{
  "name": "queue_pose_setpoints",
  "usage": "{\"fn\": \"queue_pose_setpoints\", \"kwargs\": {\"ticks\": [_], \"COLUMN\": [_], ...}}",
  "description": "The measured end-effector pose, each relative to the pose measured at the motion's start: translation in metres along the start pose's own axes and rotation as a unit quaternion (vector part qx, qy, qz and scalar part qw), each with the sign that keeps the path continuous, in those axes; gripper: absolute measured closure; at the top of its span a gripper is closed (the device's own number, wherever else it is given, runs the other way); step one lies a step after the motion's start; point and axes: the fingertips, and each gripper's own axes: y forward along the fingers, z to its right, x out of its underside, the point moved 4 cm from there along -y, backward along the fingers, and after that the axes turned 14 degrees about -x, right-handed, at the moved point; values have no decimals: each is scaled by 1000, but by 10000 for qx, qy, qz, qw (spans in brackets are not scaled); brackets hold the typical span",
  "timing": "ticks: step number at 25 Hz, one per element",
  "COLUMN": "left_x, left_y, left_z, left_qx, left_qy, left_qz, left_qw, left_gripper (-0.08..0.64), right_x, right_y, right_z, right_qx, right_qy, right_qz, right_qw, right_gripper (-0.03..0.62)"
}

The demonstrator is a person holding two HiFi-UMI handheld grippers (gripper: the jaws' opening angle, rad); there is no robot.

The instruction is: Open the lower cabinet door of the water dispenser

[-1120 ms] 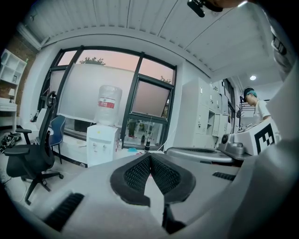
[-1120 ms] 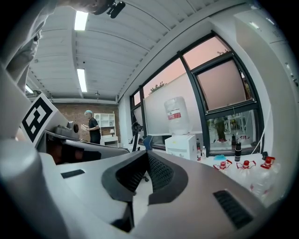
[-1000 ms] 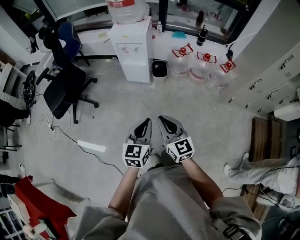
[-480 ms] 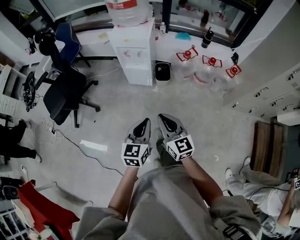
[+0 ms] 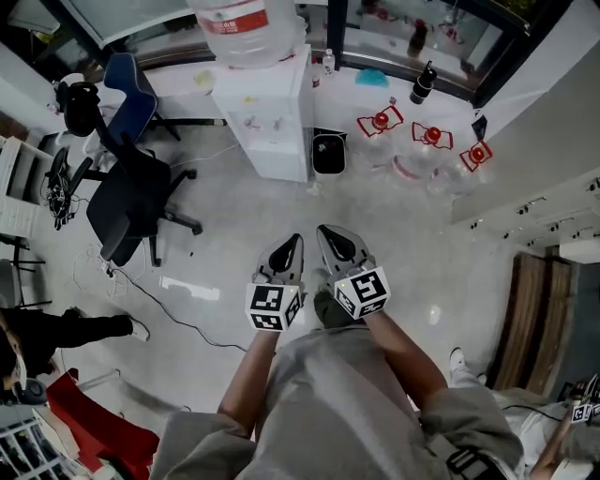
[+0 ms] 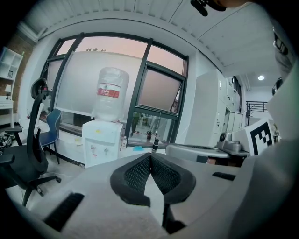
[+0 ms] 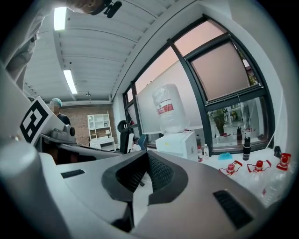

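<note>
The white water dispenser (image 5: 267,108) stands by the window wall with a big clear bottle (image 5: 246,26) on top. Its lower cabinet door (image 5: 278,157) looks closed. Both grippers are held side by side at waist height, well short of it across bare floor. My left gripper (image 5: 292,246) is shut with nothing between its pads. My right gripper (image 5: 325,234) is shut and empty too. The left gripper view has the dispenser (image 6: 102,142) ahead to the left of the closed tips (image 6: 150,156). In the right gripper view the dispenser (image 7: 180,144) sits just right of the tips (image 7: 147,154).
A black office chair (image 5: 131,187) stands left of the dispenser, a small black bin (image 5: 328,153) right beside it. Several red-capped water jugs (image 5: 431,141) lie further right. A cable (image 5: 187,314) crosses the floor at left. White cabinets (image 5: 553,216) line the right side.
Both grippers have moved forward together toward the dispenser, which now looks larger and nearer in the head view. Their jaws have stayed shut.
</note>
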Motion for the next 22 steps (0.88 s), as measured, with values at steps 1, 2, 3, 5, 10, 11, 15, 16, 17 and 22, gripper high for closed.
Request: {"fn": "queue_pose_setpoints", "kwargs": {"ticks": [1, 2, 3, 5, 10, 11, 15, 16, 17, 22], "left_x": [-3, -6, -8, -12, -22, -24, -26, -27, -28, -32], "left_y": [10, 20, 29, 47, 88, 96, 120, 127, 134, 166], "left_z": [-1, -1, -2, -6, -17, -19, -24, -26, -28, -43], "left_qx": [-3, -10, -20, -48, -143, -144, -110, -100, -91, -42], "left_qy": [0, 4, 13, 34, 49, 52, 63, 68, 72, 138], "left_qz": [-16, -34, -57, -125, -157, -173, -255, -267, -278, -327], "left_qw": [10000, 10000, 10000, 9999, 9998, 9997, 9996, 9996, 9995, 9994], "left_gripper": [552, 552, 552, 552, 552, 552, 552, 552, 552, 552], "right_x": [-2, -3, -4, -4, -4, -4, -3, -2, -2, -1], "right_y": [5, 10, 15, 25, 48, 53, 68, 72, 77, 100], "right_z": [9, 19, 27, 44, 79, 85, 104, 109, 113, 135], "right_qx": [-4, -11, -21, -43, -78, -74, -55, -52, -45, 52], "right_qy": [27, 57, 86, 147, 296, 324, 431, 449, 466, 502], "right_qz": [7, 13, 19, 23, -1, -1, 10, 12, 14, 25], "right_qw": [10000, 10000, 10000, 9999, 9995, 9994, 9991, 9990, 9989, 9987], "right_gripper": [583, 583, 583, 583, 583, 583, 583, 583, 583, 583]}}
